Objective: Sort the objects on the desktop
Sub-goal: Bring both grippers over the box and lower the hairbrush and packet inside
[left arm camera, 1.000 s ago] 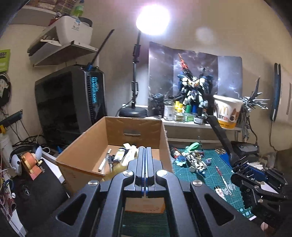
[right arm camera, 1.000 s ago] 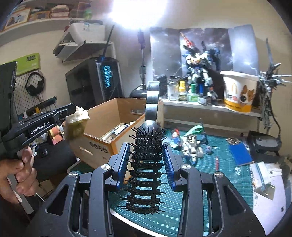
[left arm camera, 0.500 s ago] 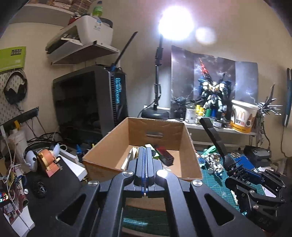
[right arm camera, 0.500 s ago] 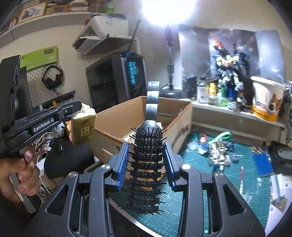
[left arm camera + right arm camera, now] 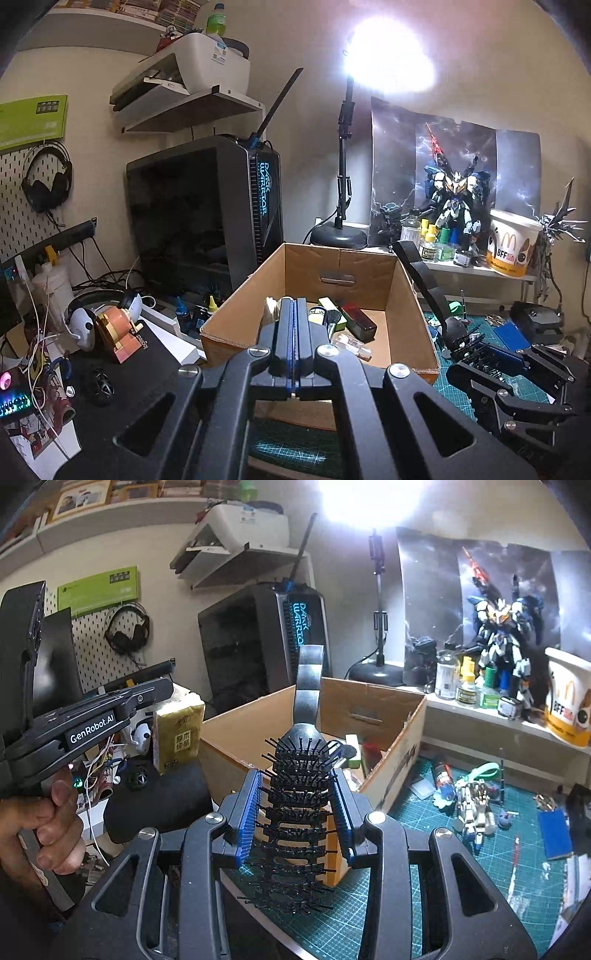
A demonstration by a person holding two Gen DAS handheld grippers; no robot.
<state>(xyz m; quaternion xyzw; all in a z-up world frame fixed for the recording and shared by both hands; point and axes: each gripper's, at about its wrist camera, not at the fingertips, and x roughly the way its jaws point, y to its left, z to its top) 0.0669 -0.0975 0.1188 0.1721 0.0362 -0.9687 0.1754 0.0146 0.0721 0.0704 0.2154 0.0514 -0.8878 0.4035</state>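
Your right hand-held gripper (image 5: 297,814) clamps black vent hairbrush (image 5: 299,797), bristles up, handle fwd, above near edge of cardboard box (image 5: 384,716). Your left hand-held gripper (image 5: 293,332) fully closed; right view shows yellow tissue pack (image 5: 177,734) at its tip, left of box. Box w/ small items on desk, beside green cutting mat (image 5: 480,878).

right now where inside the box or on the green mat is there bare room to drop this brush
Inside the cardboard box, bare floor shows along the right wall, right of the dark red case; the left and middle hold clutter. On the green cutting mat, the strip between the box corner and the small robot figure is free. Farther right is crowded. The right tongs grip the hairbrush.
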